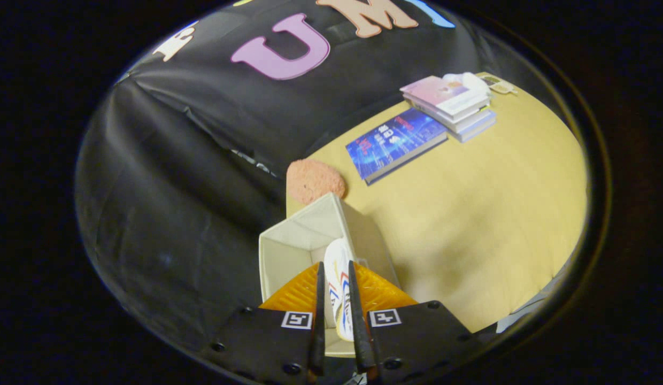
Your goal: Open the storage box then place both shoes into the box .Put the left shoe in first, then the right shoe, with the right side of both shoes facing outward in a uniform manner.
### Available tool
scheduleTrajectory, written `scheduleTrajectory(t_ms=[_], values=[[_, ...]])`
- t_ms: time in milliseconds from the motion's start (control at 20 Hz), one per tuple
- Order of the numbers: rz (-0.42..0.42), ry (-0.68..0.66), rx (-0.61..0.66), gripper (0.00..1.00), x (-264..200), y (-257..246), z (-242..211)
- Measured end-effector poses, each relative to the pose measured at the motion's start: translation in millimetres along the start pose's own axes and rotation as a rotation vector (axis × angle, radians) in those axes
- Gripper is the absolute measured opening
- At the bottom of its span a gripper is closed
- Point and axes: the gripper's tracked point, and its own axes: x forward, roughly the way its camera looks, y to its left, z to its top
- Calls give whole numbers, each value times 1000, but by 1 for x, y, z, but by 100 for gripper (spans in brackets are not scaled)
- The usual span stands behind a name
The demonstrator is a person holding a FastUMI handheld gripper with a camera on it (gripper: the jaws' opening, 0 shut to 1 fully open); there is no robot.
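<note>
While the gripper point(336, 291) hangs above the open storage box point(288, 251), its two fingers stand narrow and press on either side of a white shoe point(337, 267) with coloured striping. The shoe sits edge-up between the fingers, its far end reaching over the box opening. The box is a pale fabric cube with its top open, standing at the near corner of the wooden table point(470, 224), close against the dark booth wall.

Judged step: a shoe is being lowered into the box. Which shoe of the pair this is cannot be told, and no other shoe can be made out inside the box.

Next move, as judged: descend until the sole or side rests on the box floor, keep the shoe close to one wall so that room remains beside it, confirm that its right side faces outward, then spread the fingers and lift straight up.

Other items lie well apart from the box: a pink fuzzy object point(315, 181) just beyond it, a blue book point(395, 143) and a stack of books point(452, 104) further off.
</note>
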Motion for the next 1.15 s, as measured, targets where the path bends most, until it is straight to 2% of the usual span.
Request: scheduleTrajectory(t_ms=[300, 650, 950, 1150], values=[[-22, -333, -191, 25, -59, -19, 109], [-78, -621, -391, 24, -144, -15, 213], [-66, -804, -430, 24, -224, 2, 302], [-97, -893, -470, 24, -266, -11, 342]])
